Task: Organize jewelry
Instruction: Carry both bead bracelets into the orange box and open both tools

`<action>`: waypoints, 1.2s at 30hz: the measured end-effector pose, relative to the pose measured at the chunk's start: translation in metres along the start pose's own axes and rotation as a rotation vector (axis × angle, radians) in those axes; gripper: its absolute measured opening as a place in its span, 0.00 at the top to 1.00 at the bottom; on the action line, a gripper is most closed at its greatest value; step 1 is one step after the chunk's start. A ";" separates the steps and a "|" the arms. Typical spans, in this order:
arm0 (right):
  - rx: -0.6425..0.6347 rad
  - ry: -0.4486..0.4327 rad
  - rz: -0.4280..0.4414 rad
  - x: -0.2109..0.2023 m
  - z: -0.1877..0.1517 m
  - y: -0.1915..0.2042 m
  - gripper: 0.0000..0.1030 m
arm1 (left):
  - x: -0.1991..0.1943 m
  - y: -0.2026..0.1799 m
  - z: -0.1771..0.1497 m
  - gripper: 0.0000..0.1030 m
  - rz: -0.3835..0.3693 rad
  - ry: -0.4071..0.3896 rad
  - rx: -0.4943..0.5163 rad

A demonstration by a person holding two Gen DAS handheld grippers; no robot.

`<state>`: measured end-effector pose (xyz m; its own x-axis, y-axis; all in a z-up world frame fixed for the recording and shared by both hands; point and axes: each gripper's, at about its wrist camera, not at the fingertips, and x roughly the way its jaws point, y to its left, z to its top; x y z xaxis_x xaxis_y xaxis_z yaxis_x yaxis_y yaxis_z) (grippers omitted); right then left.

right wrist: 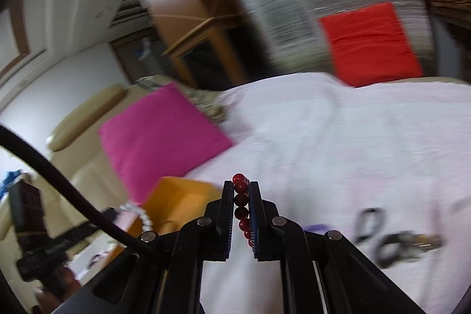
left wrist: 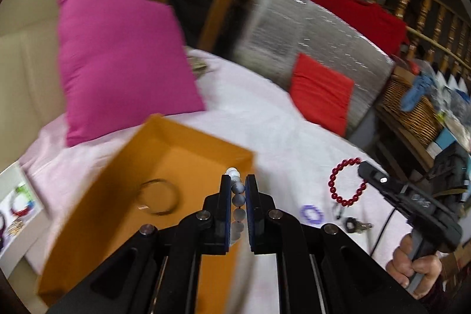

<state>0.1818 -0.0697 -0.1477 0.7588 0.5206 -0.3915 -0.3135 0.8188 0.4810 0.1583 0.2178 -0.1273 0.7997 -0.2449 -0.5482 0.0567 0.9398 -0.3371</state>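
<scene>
We see a bed covered by a white sheet (left wrist: 265, 119), with an open orange box (left wrist: 164, 167) as our landmark. The left tool (left wrist: 238, 181) is clamped on a string of pale grey-white beads (left wrist: 238, 190), held above the box's right edge. To the right of the box, the right tool (right wrist: 241, 187) is clamped on a dark red bead bracelet (right wrist: 240, 196). A thin bangle (left wrist: 159, 197) lies inside the box.

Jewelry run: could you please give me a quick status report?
Left gripper shut on pale bead bracelet. Right gripper shut on red bead bracelet. Orange box open, bangle inside. Nothing blocking.
</scene>
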 end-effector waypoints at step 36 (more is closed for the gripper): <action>-0.121 0.290 0.072 0.126 -0.049 0.083 0.77 | 0.035 0.071 -0.007 0.91 0.230 0.141 -0.075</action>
<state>0.2235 0.0756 -0.1952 0.5437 0.6112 -0.5753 -0.4392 0.7912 0.4256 0.1863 0.2741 -0.1759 0.6951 -0.0629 -0.7161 -0.1655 0.9554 -0.2445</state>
